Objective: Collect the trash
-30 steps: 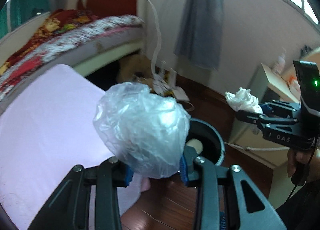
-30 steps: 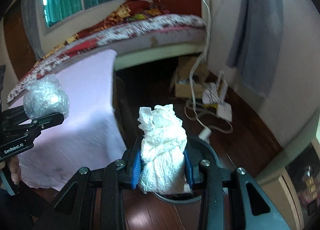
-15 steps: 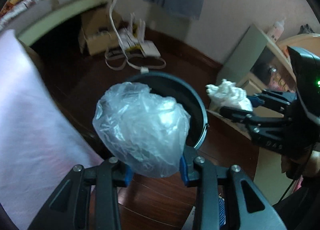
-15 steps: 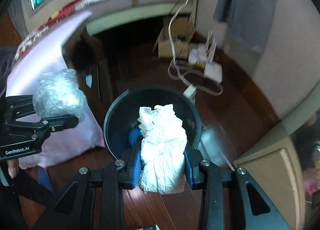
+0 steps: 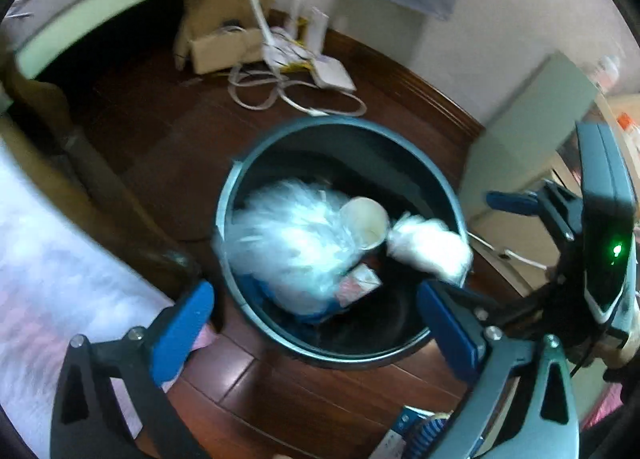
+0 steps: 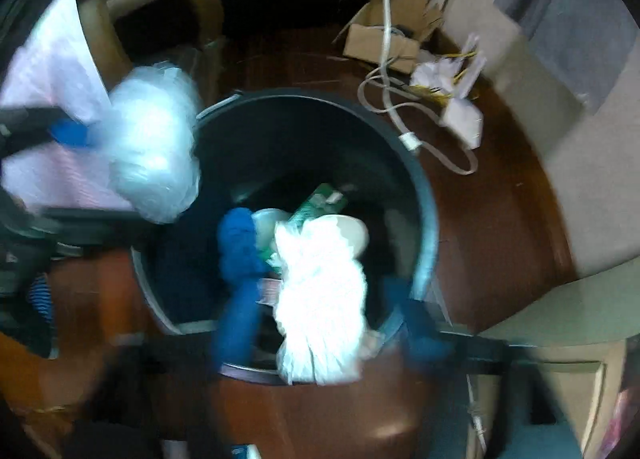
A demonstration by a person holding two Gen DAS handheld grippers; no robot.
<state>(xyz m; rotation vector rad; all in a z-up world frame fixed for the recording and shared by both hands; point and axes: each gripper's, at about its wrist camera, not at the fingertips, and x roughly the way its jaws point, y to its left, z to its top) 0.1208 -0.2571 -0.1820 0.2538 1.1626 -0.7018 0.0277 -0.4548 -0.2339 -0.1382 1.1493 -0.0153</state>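
A round dark trash bin (image 5: 440,179) stands on the wooden floor below both grippers; it also shows in the right wrist view (image 6: 424,195). My left gripper (image 5: 312,319) is open above the bin's near rim. The crumpled clear plastic bag (image 5: 292,243) is blurred and loose, falling into the bin; in the right wrist view the bag (image 6: 154,147) is at the bin's left rim. My right gripper (image 6: 328,323) is open and blurred. The white crumpled tissue (image 6: 320,299) is loose between its fingers over the bin; the left wrist view shows the tissue (image 5: 428,247) at the bin's right rim.
The bin holds a paper cup (image 5: 366,221), a blue cloth (image 6: 236,243) and a green packet (image 6: 320,199). A pink-covered bed (image 5: 44,279) and wooden chair frame (image 6: 96,27) lie left. A cardboard box (image 5: 220,39), white cables (image 5: 288,95) and a cabinet (image 5: 528,131) surround the bin.
Both grippers tilted down over the bin and opened. The plastic bag left the left gripper and the tissue left the right gripper; both are dropping into the bin.
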